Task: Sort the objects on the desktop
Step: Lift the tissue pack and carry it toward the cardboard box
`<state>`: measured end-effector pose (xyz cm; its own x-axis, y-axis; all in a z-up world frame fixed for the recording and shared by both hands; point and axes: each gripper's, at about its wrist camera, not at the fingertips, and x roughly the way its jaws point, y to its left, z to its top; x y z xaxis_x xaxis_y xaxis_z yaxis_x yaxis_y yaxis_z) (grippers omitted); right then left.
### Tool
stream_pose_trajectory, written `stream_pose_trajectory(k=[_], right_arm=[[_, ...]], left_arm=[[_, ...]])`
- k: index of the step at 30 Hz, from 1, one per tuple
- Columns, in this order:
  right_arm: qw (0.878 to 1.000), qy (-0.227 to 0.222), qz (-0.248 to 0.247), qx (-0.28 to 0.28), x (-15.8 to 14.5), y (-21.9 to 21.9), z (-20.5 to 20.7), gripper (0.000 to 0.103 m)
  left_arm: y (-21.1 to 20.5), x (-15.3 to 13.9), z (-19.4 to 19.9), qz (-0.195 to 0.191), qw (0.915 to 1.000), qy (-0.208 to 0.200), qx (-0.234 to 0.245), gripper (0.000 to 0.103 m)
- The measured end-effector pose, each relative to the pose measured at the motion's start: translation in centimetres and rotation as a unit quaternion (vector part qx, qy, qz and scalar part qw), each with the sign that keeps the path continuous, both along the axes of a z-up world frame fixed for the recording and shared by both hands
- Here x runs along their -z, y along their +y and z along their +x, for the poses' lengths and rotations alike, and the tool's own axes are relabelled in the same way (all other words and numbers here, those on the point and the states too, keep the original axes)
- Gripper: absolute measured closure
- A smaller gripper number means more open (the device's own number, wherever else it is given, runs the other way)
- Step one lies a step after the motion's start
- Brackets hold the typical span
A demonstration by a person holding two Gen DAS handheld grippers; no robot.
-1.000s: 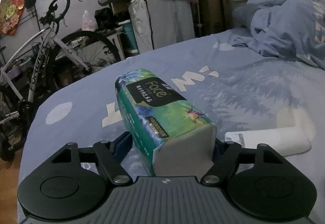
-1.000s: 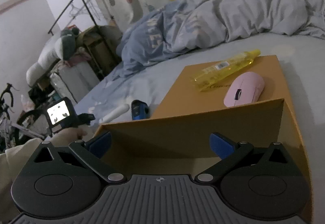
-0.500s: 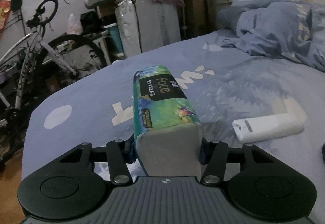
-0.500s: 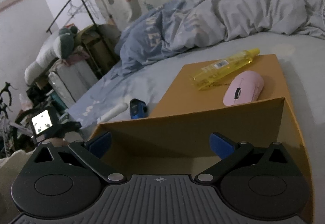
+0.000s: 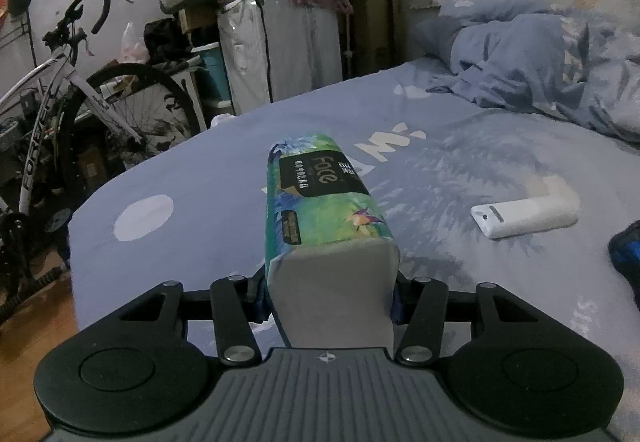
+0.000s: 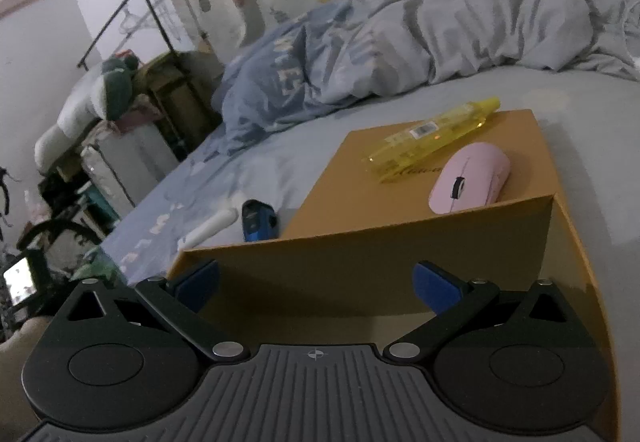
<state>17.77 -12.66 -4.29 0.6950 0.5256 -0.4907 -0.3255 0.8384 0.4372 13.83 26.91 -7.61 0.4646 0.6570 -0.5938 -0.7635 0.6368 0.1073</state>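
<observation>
The left gripper point(image 5: 328, 298) clamps the tissue pack point(image 5: 326, 209), likely carrying it next to the cardboard box point(image 6: 400, 262), where the right gripper point(image 6: 316, 282) hovers wide, empty.

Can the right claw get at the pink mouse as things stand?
Probably yes: the right claw is open and empty, and the pink mouse lies exposed on the cardboard box, though the raised flap stands between them.

Both wrist views low over bed point(image 5: 460, 169), sharing white remote point(image 5: 524, 215)
</observation>
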Motion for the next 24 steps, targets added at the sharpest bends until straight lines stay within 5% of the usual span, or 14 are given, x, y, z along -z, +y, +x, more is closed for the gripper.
stream_pose_trajectory(k=[13,24], right_arm=[[1.0,0.006,0.012,0.011,-0.2,0.0,0.2,0.0],[1.0,-0.002,0.023,0.012,-0.8,-0.5,-0.3,0.0]], left_arm=[[-2.7,-3.8,-4.7,-0.013,0.9974,-0.038,0.059,0.05],[-7.3,-7.5,-6.7,-0.016,0.9865,-0.079,0.143,0.051]])
